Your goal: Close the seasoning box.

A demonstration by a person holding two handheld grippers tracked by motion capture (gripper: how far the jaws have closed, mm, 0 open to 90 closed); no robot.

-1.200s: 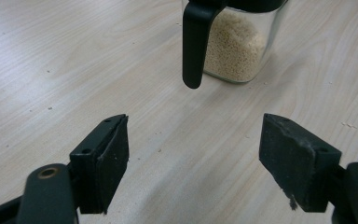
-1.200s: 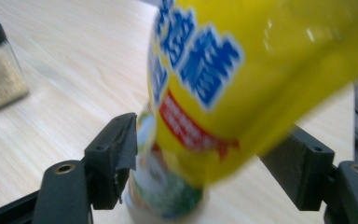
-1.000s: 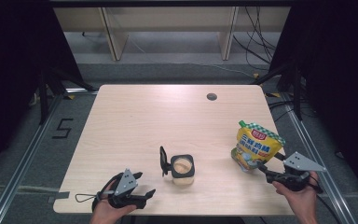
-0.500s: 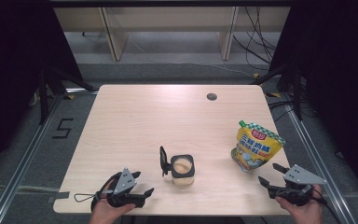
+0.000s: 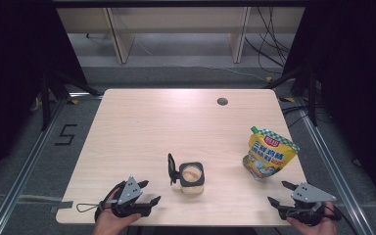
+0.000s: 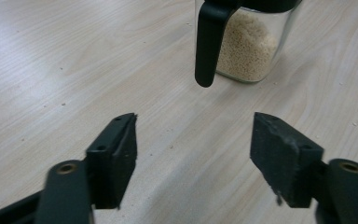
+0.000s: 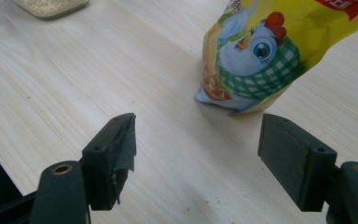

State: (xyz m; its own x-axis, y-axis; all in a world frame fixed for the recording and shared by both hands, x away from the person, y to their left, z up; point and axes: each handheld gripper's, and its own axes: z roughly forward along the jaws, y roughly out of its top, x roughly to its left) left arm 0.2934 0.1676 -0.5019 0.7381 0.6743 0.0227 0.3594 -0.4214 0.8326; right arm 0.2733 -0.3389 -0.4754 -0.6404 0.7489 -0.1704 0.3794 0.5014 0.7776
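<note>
Withdrawn from the yellow pouch [image 5: 268, 155], the right claw [image 5: 280, 194] is held open; the left claw [image 5: 148, 192], empty, has just been narrowed slightly, apparently near the jar [image 5: 192, 178].

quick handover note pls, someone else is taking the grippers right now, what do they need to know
Left gripper: open, nothing between the jaws, which have just been closing a little. It sits at the table's near edge, pointing at the jar.
Right gripper: open and empty, at the near right corner, just short of the yellow pouch.
Jar: upright near the front middle, holding pale grains, black lid flipped open to its left.
Pouch: standing upright to the jar's right, apart from it, touched by nothing.
Done: apparently the jar is filled and the pouch set down.
Left: probably closing the lid.
</note>
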